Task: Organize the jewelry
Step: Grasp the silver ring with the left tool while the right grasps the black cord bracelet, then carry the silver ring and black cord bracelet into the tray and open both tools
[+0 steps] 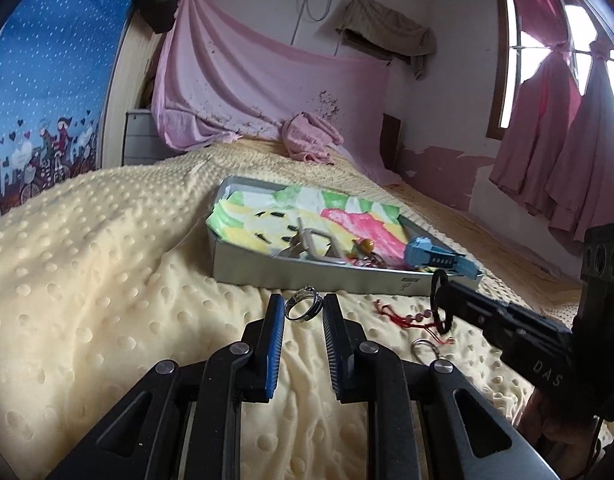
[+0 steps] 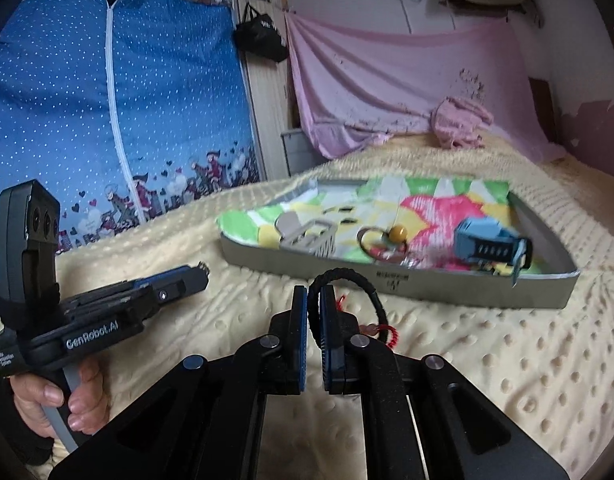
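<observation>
Silver ring [image 1: 303, 303]: it is pinched between the tips of the left gripper [image 1: 303, 309], standing on edge and lifted just above the cream blanket [image 1: 107, 260].
Left gripper: clenched lightly on the ring, pointing towards the tray's near wall.
Black cord bracelet [image 2: 347, 292]: its loop is clamped between the pads of the right gripper [image 2: 313, 308] and arcs up and to the right of the tips.
Right gripper: nearly fully closed, grasping the bracelet; it sits to the right of the left gripper.
Key relation: the grey tray [image 2: 427, 284] lies straight ahead of both grippers, its long side running across their path; the right gripper appears slightly nearer to it.
Red bead string [image 1: 411, 320]: it lies loose on the blanket between the two grippers, partly under the held bracelet.
Second ring [image 1: 427, 350]: a plain metal ring on the blanket just beside the red string.
Tray contents: a bright patterned cloth [image 2: 419, 204] lines it; on top lie a blue watch [image 2: 491, 244], a grey clip [image 2: 307, 234], and a dark cord with an amber bead [image 2: 397, 233].
Likely next step: carrying both held pieces forward over the tray wall.
</observation>
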A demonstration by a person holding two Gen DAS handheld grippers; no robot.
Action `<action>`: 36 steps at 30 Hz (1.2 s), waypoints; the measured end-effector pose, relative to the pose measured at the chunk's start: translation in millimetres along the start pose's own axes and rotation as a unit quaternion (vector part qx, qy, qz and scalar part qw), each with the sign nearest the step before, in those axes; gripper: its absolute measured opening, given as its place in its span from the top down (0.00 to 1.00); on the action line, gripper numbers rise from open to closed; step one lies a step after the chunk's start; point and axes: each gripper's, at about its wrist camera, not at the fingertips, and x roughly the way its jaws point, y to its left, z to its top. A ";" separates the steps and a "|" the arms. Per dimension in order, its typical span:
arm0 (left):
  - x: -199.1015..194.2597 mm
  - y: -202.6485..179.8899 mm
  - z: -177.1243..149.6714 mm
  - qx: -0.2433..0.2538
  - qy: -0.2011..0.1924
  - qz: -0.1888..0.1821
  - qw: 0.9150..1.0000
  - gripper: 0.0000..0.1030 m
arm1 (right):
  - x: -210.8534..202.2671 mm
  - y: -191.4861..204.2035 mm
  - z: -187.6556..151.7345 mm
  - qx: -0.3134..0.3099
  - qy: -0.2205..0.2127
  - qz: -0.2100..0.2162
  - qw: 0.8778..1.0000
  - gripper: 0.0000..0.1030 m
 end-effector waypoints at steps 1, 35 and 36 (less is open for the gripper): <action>0.2 -1.7 1.4 0.003 -0.002 -0.002 1.000 0.82 | -3.2 0.6 2.5 -0.002 -0.008 -0.002 1.000 0.94; 145.5 -62.4 61.6 0.018 0.132 -0.021 0.991 0.81 | 59.6 -119.7 56.4 0.064 0.032 -0.071 0.995 0.94; 146.0 -60.8 61.3 0.014 0.133 -0.023 0.991 0.81 | 59.1 -119.2 55.1 0.065 0.033 -0.069 0.995 0.94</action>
